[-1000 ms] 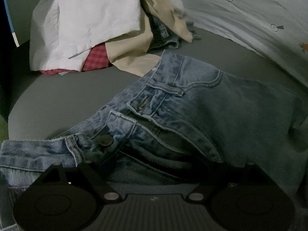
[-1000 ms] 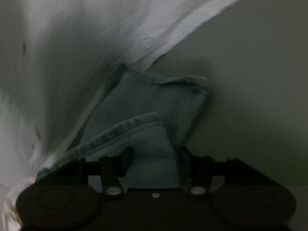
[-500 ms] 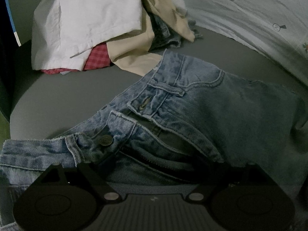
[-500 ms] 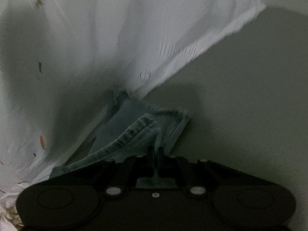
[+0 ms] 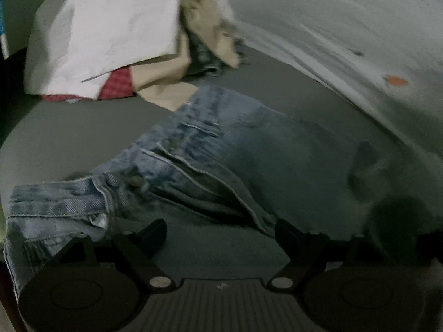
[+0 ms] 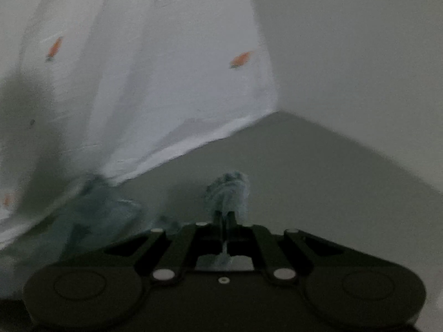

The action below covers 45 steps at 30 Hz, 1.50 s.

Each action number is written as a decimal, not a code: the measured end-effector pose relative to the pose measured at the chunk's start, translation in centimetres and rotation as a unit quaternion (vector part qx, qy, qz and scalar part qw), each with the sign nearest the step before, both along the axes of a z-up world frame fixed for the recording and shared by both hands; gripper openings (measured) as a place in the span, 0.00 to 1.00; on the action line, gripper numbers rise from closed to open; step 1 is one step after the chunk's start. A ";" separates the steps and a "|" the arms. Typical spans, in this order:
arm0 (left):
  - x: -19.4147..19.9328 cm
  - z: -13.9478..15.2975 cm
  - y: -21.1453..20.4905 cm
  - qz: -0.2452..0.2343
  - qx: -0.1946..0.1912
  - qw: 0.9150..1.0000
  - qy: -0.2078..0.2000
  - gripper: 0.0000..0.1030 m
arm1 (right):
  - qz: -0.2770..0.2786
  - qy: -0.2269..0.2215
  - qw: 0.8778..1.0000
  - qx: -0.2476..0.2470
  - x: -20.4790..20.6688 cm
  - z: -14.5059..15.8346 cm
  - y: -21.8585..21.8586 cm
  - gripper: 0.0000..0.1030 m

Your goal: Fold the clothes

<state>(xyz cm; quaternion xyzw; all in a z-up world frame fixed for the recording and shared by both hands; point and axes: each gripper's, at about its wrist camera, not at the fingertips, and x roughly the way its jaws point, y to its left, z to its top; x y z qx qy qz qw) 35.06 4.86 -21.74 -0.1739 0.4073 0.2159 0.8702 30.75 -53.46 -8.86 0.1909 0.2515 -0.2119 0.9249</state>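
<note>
Here, the jeans (image 5: 249,152) lay on the grey bed (image 5: 69,127) near a clothes pile (image 5: 124,41). The left claw (image 5: 221,232) was closing, fingers apart above the waistband, nothing gripped. The right claw (image 6: 225,215) was clamped on a denim hem (image 6: 229,191).

The jeans (image 5: 249,149) are washed, faded blue denim, coarse-woven, with raised seams and a dull metal button (image 5: 135,180). They lie on a smooth matt grey sheet (image 5: 69,138). The grippers (image 6: 224,218) are matt black plastic with shiny metal pins, and the quilt (image 6: 166,83) is soft white printed cloth.
</note>
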 end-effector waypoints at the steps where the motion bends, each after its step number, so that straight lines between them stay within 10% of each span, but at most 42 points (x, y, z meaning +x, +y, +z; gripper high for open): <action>1: -0.2 -0.1 -0.6 -0.010 0.003 1.000 0.002 0.83 | -0.015 0.003 1.000 0.000 -1.3 -0.1 -0.8 0.02; 14: -4.7 -2.4 -4.9 -0.082 0.027 0.996 0.034 0.84 | -0.164 0.087 0.976 0.113 -15.6 -9.4 -8.7 0.03; 25: -7.1 -2.3 -4.7 -0.103 0.023 0.994 0.039 0.84 | -0.162 0.100 0.971 0.147 -13.7 -11.2 -9.1 0.28; 28: -7.2 -2.3 -4.5 -0.098 0.018 0.994 0.038 0.84 | -0.157 0.089 0.973 0.140 -13.7 -10.9 -8.6 0.09; 33: -6.8 -2.2 -4.5 -0.090 0.015 0.995 0.036 0.84 | -0.195 0.078 0.975 0.075 -16.0 -7.6 -7.3 0.04; 37: -6.6 -2.4 -4.2 -0.085 0.010 0.996 0.034 0.84 | -0.247 0.153 0.955 0.057 -17.7 -9.2 -7.3 0.05; 45: -5.3 -2.6 -4.4 -0.090 0.023 0.995 0.047 0.84 | -0.215 0.167 0.962 -0.017 -16.8 -8.0 -5.8 0.26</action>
